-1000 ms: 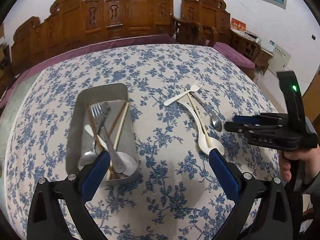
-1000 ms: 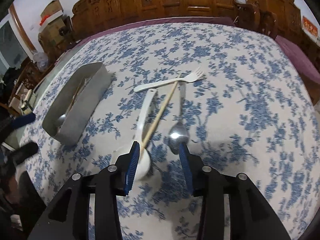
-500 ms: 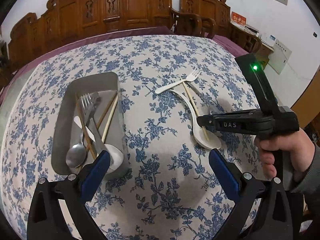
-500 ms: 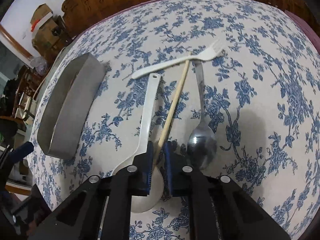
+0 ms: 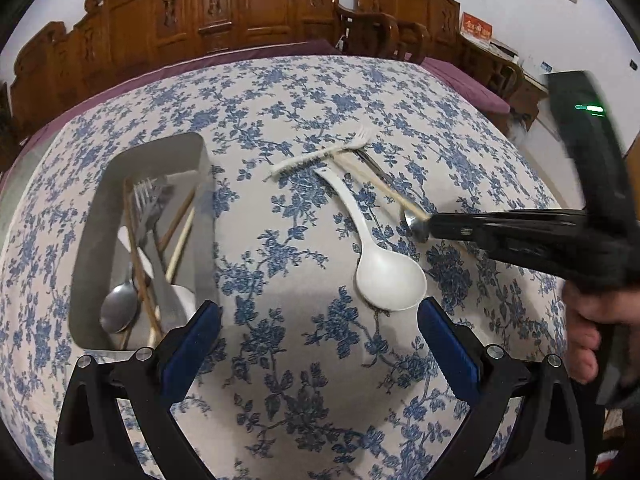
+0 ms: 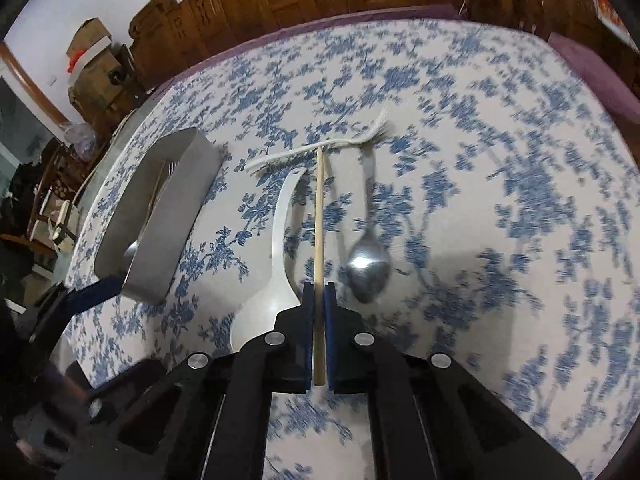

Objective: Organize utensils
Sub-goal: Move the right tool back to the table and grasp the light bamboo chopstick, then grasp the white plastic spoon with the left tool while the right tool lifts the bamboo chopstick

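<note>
My right gripper (image 6: 319,292) is shut on a pale wooden chopstick (image 6: 319,216), whose far end reaches a white plastic fork (image 6: 320,145). A white plastic spoon (image 6: 276,248) lies left of the chopstick and a metal spoon (image 6: 367,268) lies right of it. In the left wrist view the right gripper (image 5: 432,224) comes in from the right over the chopstick (image 5: 384,188), beside the white spoon (image 5: 384,272). My left gripper (image 5: 318,332) hangs open over bare cloth, nothing between its fingers. A metal tray (image 5: 206,216) at the left holds several utensils.
The table (image 5: 304,92) wears a blue-flowered cloth. Carved wooden chairs (image 5: 256,4) line its far side. A hand (image 5: 592,328) holds the right gripper at the right edge. Cardboard boxes (image 6: 92,52) stand beyond the table's left side.
The right gripper closed on the chopstick, which now stands off the white spoon. The left gripper drifted forward and lower, so tray and utensils look closer.
</note>
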Available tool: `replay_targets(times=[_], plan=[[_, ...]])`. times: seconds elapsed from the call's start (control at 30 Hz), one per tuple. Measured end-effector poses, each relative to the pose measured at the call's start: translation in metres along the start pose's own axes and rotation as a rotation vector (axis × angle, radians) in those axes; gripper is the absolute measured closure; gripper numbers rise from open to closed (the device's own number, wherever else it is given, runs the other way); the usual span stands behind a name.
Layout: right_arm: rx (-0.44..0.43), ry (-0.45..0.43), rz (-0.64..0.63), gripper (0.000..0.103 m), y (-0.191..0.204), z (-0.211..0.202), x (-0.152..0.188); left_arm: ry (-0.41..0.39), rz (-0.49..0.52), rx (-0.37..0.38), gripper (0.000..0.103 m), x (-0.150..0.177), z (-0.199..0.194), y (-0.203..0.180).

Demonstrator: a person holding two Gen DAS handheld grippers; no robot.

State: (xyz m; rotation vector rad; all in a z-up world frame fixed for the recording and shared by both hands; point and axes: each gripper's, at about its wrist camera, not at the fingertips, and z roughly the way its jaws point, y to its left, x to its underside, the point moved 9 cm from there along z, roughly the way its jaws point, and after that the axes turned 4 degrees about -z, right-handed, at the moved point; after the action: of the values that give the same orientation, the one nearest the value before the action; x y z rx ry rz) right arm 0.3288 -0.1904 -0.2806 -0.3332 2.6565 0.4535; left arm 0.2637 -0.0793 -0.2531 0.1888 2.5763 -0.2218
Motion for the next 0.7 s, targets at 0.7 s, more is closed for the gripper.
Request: replay_targets(times=[0.7], plan=[[0.046,-0.033,0.028,0.097,-0.047,-0.041,0.056,0.099,-0.025,-0.069,0.008,-0.011,0.075,-0.023]])
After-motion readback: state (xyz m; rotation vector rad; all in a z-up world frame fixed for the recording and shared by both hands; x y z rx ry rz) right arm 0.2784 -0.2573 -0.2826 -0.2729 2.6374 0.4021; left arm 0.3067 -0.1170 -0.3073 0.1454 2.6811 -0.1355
